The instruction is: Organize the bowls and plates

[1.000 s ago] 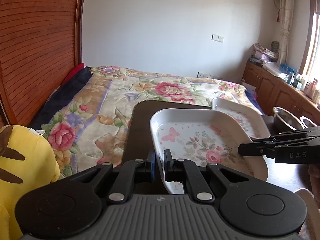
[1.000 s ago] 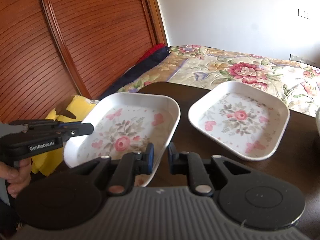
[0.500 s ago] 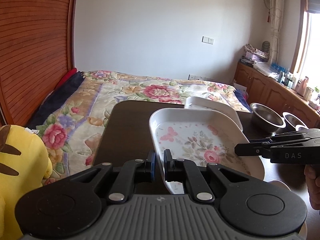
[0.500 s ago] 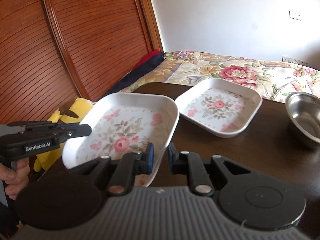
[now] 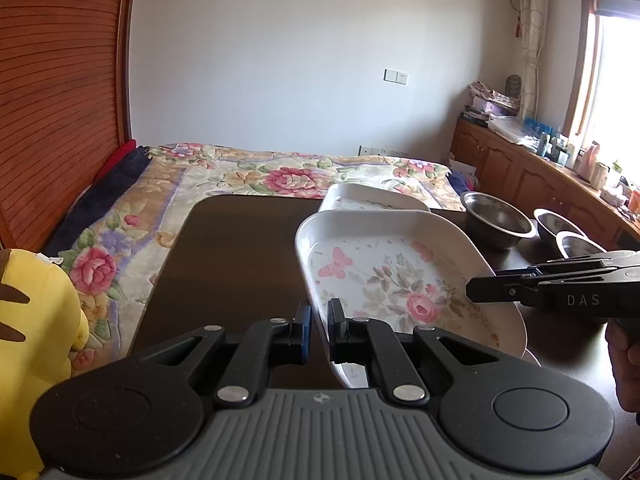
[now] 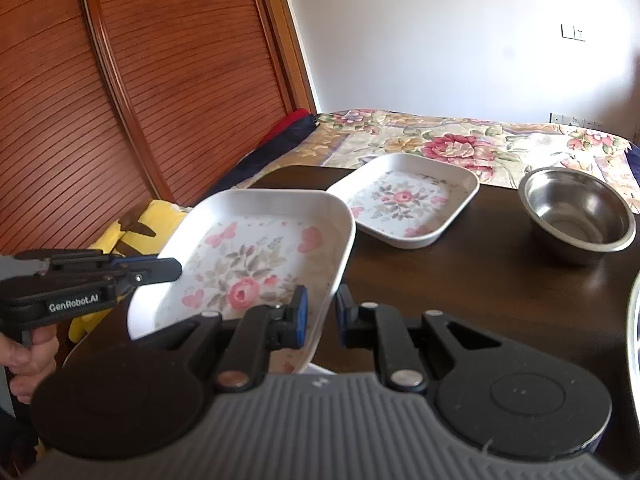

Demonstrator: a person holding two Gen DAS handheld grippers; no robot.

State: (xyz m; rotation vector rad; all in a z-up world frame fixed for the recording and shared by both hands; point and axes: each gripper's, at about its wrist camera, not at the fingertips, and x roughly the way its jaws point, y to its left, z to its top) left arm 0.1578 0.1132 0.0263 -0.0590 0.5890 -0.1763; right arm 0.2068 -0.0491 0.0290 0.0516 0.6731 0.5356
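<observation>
A white floral plate (image 5: 396,276) is carried above the dark table (image 5: 240,248), clamped from both sides. Its near-left rim is pinched between the closed fingers of the left gripper (image 5: 319,322); in the right wrist view the right gripper (image 6: 319,312) is seen closed on the plate's near-right rim, the wall of the plate standing between its pads.

To the left of the left gripper a yellow plush toy (image 5: 32,320) lies off the table edge, and the bare tabletop ahead of it offers open room. Ahead of both grippers, just beyond the far edge of the held plate, a second floral plate (image 6: 404,200) rests flat on the table. The coming move is judged to turn on this relation: the resting plate lies forward and slightly right of the held one, with its corners turned somewhat differently, so a forward carry and a small rotation would be needed for nesting. Neither hand is clearly nearer.

Further right, a steel bowl (image 6: 576,216) stands apart from the resting plate. Two more steel bowls (image 5: 568,232) are seen beyond it in the left wrist view.
</observation>
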